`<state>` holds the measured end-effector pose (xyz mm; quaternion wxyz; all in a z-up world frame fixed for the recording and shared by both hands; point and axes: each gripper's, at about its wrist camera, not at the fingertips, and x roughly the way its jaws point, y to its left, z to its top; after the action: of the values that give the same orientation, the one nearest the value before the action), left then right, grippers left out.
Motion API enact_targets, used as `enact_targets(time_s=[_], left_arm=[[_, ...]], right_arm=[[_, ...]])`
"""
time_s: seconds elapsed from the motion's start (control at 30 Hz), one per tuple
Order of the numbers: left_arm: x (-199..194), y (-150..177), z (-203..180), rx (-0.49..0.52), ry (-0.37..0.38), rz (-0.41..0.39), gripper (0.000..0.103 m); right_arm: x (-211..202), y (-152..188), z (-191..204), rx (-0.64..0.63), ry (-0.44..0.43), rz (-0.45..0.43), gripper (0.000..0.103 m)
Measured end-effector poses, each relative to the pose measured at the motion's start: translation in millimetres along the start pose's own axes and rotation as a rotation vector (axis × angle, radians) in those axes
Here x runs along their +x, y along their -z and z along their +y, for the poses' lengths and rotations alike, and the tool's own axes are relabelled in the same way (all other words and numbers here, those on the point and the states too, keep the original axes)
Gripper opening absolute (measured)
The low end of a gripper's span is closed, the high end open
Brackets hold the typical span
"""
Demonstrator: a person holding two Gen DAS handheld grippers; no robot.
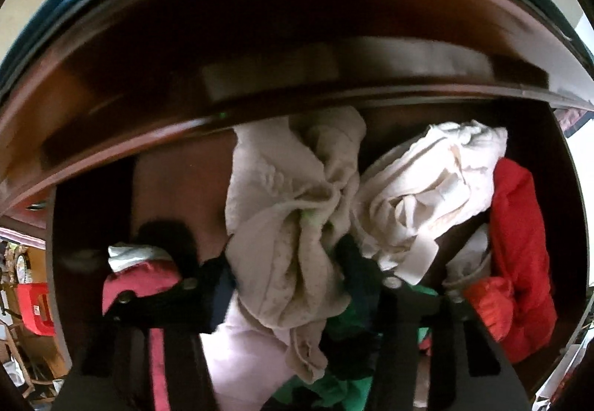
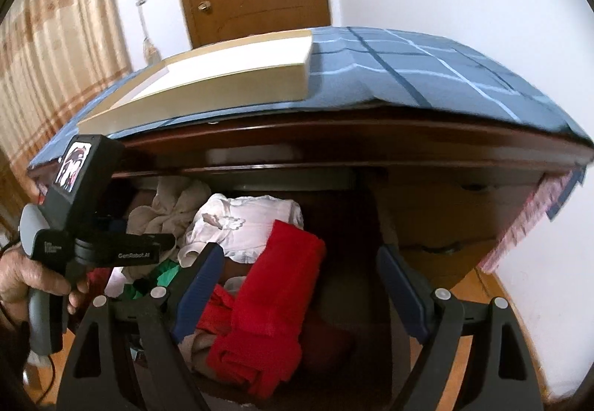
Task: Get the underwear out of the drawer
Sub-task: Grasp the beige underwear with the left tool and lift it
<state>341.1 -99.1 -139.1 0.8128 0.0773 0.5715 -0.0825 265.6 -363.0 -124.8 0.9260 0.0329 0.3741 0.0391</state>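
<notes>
Far left in the right wrist view, a hand (image 2: 33,277) grips the handle of the left gripper (image 2: 111,225), its little screen lit, its nose pushed down into the open drawer (image 2: 415,225); its own camera shows the two dark fingers (image 1: 219,277) bunched in on a beige pair of underwear (image 1: 289,225), the cloth gathered and puckered between them; the jaws look clamped on that beige garment, which lies in the middle of the heap, under the dresser's front edge. Left of it, a pink piece (image 1: 141,281) with a scrap of white above; underneath, pale lilac fabric (image 1: 245,355) and green cloth (image 1: 334,385); to the right, a crumpled white garment (image 1: 434,196); then a red garment (image 1: 519,262) against the drawer's right wall. Over to the right gripper (image 2: 297,285): blue-padded fingers (image 2: 200,285) spread wide, nothing pinched; the red garment lies below and between them, untouched as far as can be seen; the beige underwear sits well to the left of these jaws. On top of the dresser, a blue checked cloth (image 2: 427,73) and a cream box (image 2: 222,81).
</notes>
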Motion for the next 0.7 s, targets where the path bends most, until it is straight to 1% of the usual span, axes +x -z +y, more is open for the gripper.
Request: enact_targets(time_s=[0.03, 0.07, 0.13, 0.17, 0.3, 0.37, 0.4, 0.43, 0.53, 0.7], left_arm=[[-1, -3, 4, -0.011, 0.009, -0.007, 0.039], [-3, -2, 11, -0.027, 0.023, -0.017, 0.032], [-7, 2, 19, -0.056, 0.047, -0.043, 0.024], [-9, 5, 20, -0.058, 0.051, -0.053, 0.021], [-26, 12, 21, -0.05, 0.051, -0.122, 0.019], [-37, 14, 24, -0.06, 0.079, -0.145, 0.018], [-45, 20, 26, -0.055, 0.093, -0.16, 0.018], [-51, 24, 27, -0.05, 0.101, -0.171, 0.018], [-69, 40, 35, -0.04, 0.128, -0.202, 0.018], [-87, 72, 49, -0.061, 0.169, -0.23, 0.018]], right_arm=[[1, -2, 1, -0.018, -0.008, 0.003, 0.086], [4, -6, 3, -0.051, -0.034, 0.015, 0.086], [10, -12, 7, -0.094, -0.065, 0.039, 0.086], [14, -16, 10, -0.128, -0.079, 0.055, 0.086], [32, -26, 25, -0.305, -0.14, 0.119, 0.085], [41, -28, 34, -0.387, -0.163, 0.151, 0.08], [44, -28, 37, -0.409, -0.167, 0.16, 0.076], [47, -29, 39, -0.426, -0.174, 0.17, 0.075], [57, -31, 49, -0.486, -0.216, 0.19, 0.074], [73, -30, 69, -0.618, -0.246, 0.207, 0.074]])
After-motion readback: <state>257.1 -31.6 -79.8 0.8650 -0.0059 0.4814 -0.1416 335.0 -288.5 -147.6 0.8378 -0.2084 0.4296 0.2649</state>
